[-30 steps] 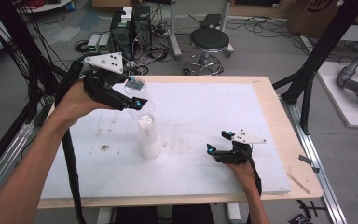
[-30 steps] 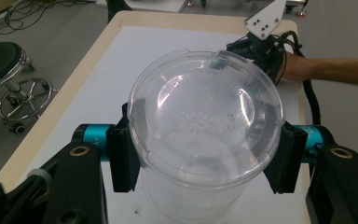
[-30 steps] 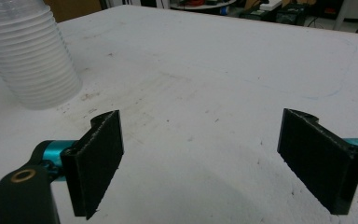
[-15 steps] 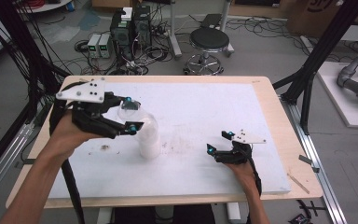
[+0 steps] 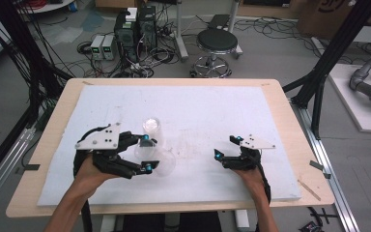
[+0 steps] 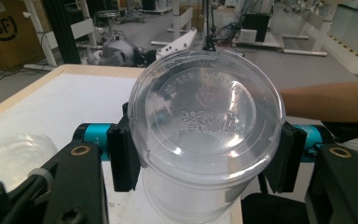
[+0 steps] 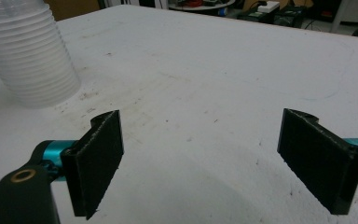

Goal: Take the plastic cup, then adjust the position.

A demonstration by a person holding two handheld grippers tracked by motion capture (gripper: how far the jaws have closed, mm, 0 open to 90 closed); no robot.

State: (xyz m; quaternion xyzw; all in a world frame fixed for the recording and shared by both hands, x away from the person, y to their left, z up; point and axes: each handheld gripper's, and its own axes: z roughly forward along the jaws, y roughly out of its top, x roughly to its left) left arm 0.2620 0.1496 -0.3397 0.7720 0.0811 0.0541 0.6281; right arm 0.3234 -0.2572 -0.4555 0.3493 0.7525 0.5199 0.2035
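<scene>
Clear plastic cup (image 6: 205,135) sits clamped between the two black pads (image 6: 123,158) of the left gripper (image 5: 145,153), one pad pressed on each side of its wall just under the rim. In the left gripper view the cup's base faces the camera, with embossed lettering on it. In the high view the cup (image 5: 152,157) lies tilted on its side between the jaws, low over the white table mat (image 5: 212,111) at the front left.

Just beyond the left gripper's fingertips, away from the person, stands the stack of clear cups (image 5: 152,129), upright on the mat; I cannot tell whether the held cup touches it. The same stack (image 7: 28,51) shows up ribbed in the right gripper view, off past the left-hand jaw.

The right gripper (image 5: 227,149) rests on the mat at the front right, well apart from the cup and the stack. Its pads (image 7: 98,158) stand wide apart with only bare mat between them; it holds nothing.

Past the far table edge are a black stool (image 5: 217,43) and computer boxes (image 5: 135,29) on the floor.
</scene>
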